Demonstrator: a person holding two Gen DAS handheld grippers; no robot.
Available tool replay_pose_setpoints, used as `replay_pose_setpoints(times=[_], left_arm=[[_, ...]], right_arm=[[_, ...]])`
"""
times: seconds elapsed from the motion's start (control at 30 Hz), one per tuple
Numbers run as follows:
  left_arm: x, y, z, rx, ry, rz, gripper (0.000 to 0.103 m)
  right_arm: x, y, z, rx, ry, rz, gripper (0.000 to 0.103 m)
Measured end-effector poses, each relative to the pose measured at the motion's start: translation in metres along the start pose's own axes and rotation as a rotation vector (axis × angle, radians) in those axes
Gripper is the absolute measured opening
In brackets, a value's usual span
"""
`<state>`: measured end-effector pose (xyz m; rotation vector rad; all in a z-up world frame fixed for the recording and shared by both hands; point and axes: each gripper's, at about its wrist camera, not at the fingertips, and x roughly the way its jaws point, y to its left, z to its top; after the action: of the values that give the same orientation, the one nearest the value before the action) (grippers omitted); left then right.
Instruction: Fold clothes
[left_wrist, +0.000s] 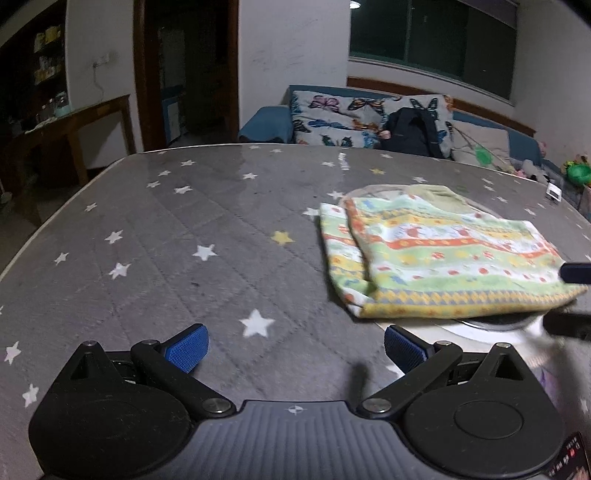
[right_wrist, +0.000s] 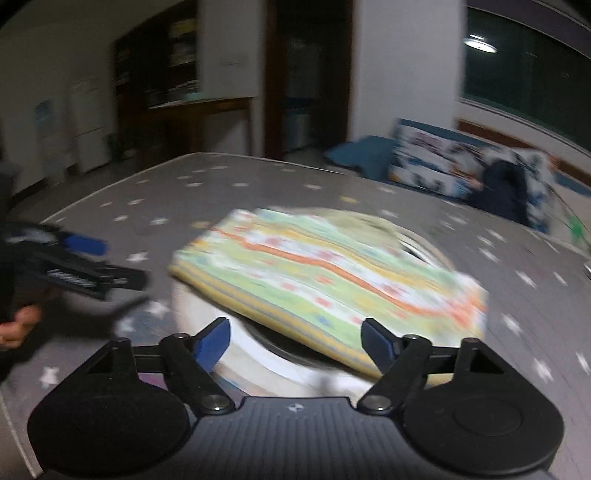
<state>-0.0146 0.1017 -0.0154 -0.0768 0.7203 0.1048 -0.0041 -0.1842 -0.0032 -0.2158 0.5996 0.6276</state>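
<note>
A folded garment with green, yellow and orange patterned stripes (left_wrist: 439, 258) lies on top of a white round appliance (left_wrist: 491, 332) on the grey star-print table (left_wrist: 184, 240). It also shows, blurred, in the right wrist view (right_wrist: 332, 280). My left gripper (left_wrist: 295, 347) is open and empty, low over the table, left of and nearer than the garment. My right gripper (right_wrist: 295, 343) is open and empty, just in front of the garment's near edge. The left gripper also shows at the left of the right wrist view (right_wrist: 81, 266), and the right gripper's fingertips (left_wrist: 576, 271) show at the right edge of the left wrist view.
A sofa (left_wrist: 269, 125) with butterfly cushions (left_wrist: 343, 118) and a dark backpack (left_wrist: 413, 129) stands behind the table. A wooden side table (left_wrist: 74, 122) is at the back left. A small white object (left_wrist: 553, 192) lies near the table's far right edge.
</note>
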Motion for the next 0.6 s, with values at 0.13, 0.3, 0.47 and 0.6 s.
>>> replay_pose_setpoints(times=[0.13,0.3,0.47,0.6], left_arm=[[0.002,0.014,0.009,-0.030,0.013,0.011,0.103],[0.003,0.021,0.014,-0.046,0.030,0.019,0.103],[0.003,0.023,0.018,-0.057,0.029,0.015,0.103],[0.004,0.018,0.022,-0.076,0.032,-0.001,0.103]], right_arm=[[0.025,0.028,0.017,-0.113,0.021,0.056,0.067],[0.053,0.057,0.031,-0.214,0.039,0.080,0.062],[0.076,0.069,0.036,-0.249,0.070,0.087,0.056],[0.082,0.068,0.032,-0.238,0.094,0.087,0.047]])
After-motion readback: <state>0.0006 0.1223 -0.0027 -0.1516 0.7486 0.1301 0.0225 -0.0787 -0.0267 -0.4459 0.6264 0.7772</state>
